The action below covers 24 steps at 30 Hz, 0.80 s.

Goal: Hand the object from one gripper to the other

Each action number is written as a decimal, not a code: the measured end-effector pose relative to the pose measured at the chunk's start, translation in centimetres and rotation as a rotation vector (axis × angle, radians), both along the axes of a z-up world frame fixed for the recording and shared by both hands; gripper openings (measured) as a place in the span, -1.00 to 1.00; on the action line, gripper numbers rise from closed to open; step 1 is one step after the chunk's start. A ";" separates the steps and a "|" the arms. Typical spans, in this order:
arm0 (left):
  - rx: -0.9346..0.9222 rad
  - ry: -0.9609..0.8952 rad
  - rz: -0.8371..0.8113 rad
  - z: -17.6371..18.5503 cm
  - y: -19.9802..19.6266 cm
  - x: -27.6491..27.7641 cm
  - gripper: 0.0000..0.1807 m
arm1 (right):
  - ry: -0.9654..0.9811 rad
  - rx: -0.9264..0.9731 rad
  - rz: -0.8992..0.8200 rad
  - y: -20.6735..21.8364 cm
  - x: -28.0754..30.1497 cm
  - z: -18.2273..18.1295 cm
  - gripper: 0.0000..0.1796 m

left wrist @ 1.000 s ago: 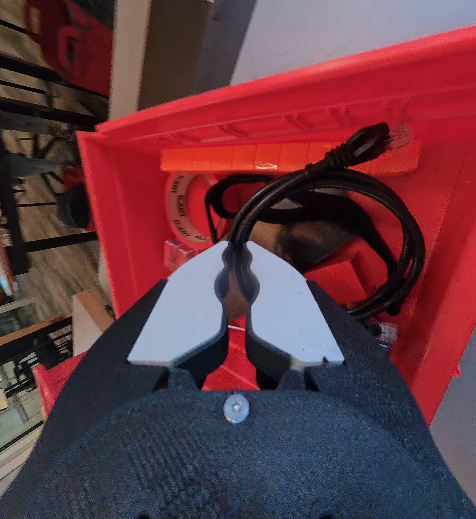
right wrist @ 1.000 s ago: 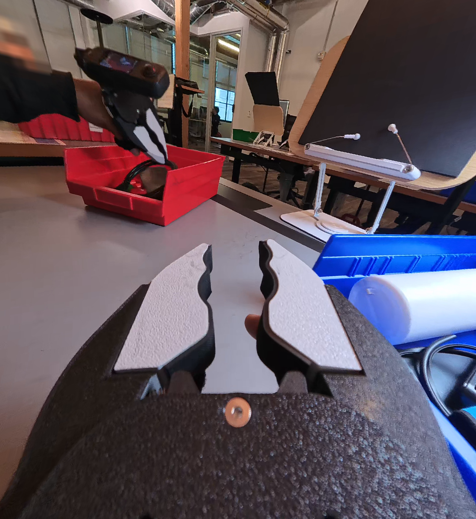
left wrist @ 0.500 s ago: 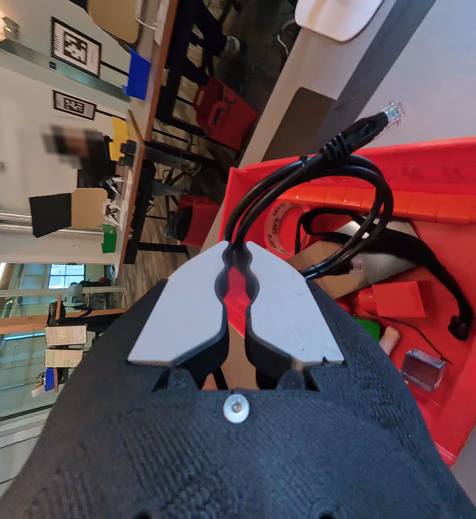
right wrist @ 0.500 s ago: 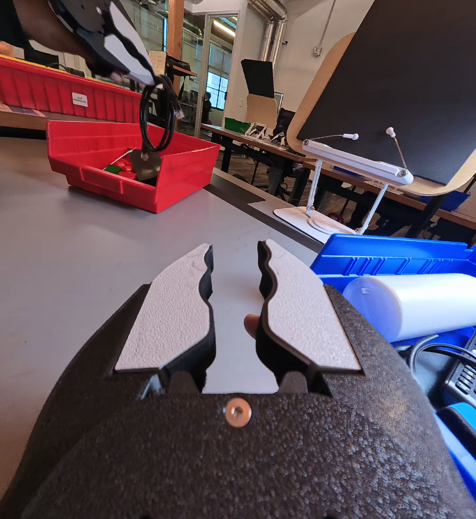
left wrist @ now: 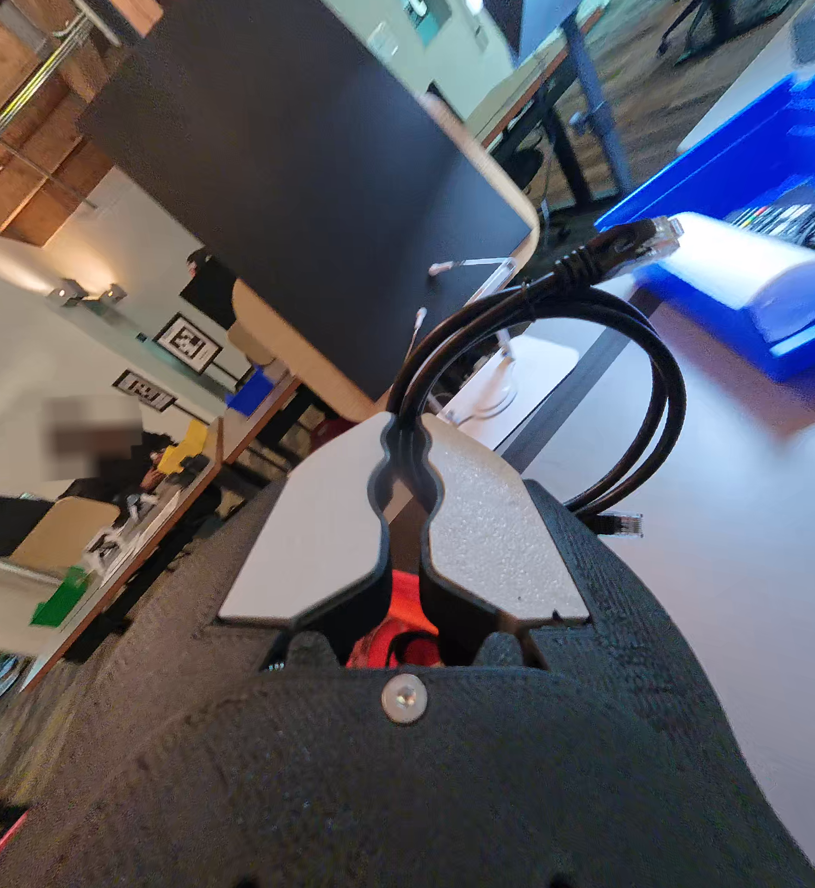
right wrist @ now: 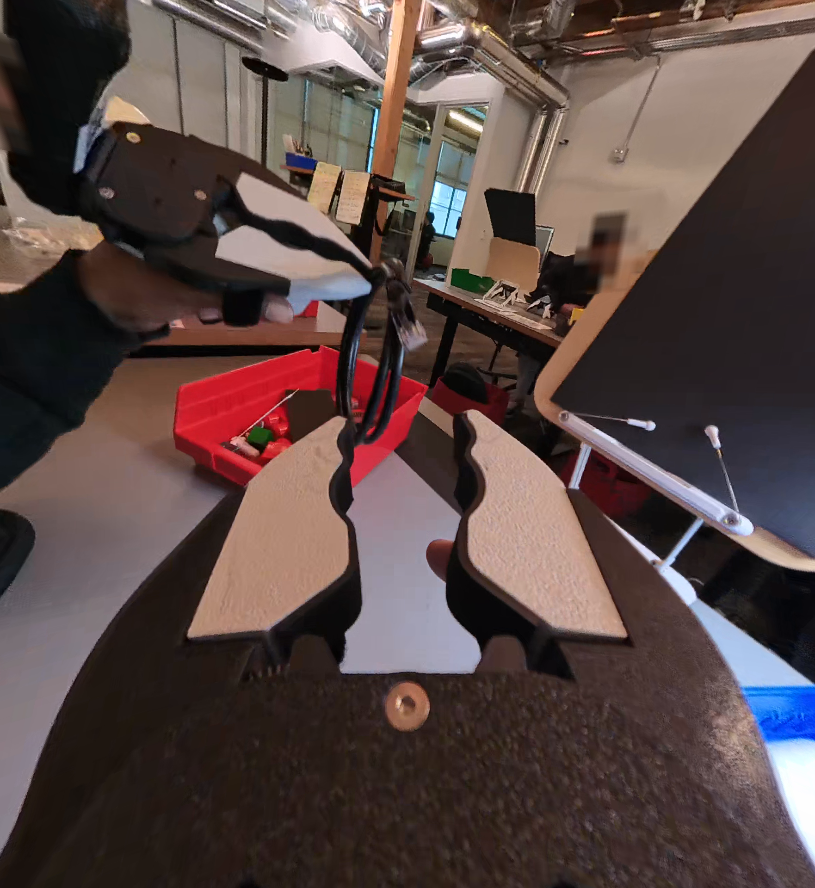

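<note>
My left gripper (left wrist: 406, 423) is shut on a coiled black network cable (left wrist: 655, 375) with clear plugs, held in the air above the grey table (left wrist: 732, 600). In the right wrist view the left gripper (right wrist: 372, 283) is at the upper left and the cable (right wrist: 386, 375) hangs down from its tips in a loop. My right gripper (right wrist: 401, 423) is open and empty. Its tips are just below and in front of the bottom of the hanging loop, which lies by the left fingertip.
A red bin (right wrist: 232, 413) with small parts stands on the table behind the cable. A blue bin (left wrist: 756, 158) holding a white cylinder (left wrist: 742, 259) is at the right. A tilted black board (right wrist: 732, 298) and a white stand (right wrist: 655, 475) are beside the table. The gap from one gripper's tips to the other's is roughly 15 cm.
My left gripper has lifted the cable out of the red bin and carried it toward the right gripper. The right gripper has risen, tilted up and opened wider.
</note>
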<state>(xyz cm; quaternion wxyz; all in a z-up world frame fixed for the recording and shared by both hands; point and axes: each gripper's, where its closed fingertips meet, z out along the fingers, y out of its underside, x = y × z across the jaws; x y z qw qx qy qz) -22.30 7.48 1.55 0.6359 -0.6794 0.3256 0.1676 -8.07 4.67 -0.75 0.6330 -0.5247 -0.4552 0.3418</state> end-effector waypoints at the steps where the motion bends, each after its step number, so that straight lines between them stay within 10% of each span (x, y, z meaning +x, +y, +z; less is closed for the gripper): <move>1: 0.000 -0.007 -0.024 0.0 -0.1 1.1 -0.93 | -0.022 0.000 0.000 0.2 -0.5 0.4 -0.54; 14: -0.127 0.120 -0.127 -5.7 -0.6 6.5 -0.93 | -0.484 0.377 -0.230 2.9 0.2 -5.3 -0.85; 24: -0.235 -0.025 -0.494 -6.6 -4.0 12.2 -0.73 | -0.516 0.425 -0.034 1.1 1.1 -5.8 -0.86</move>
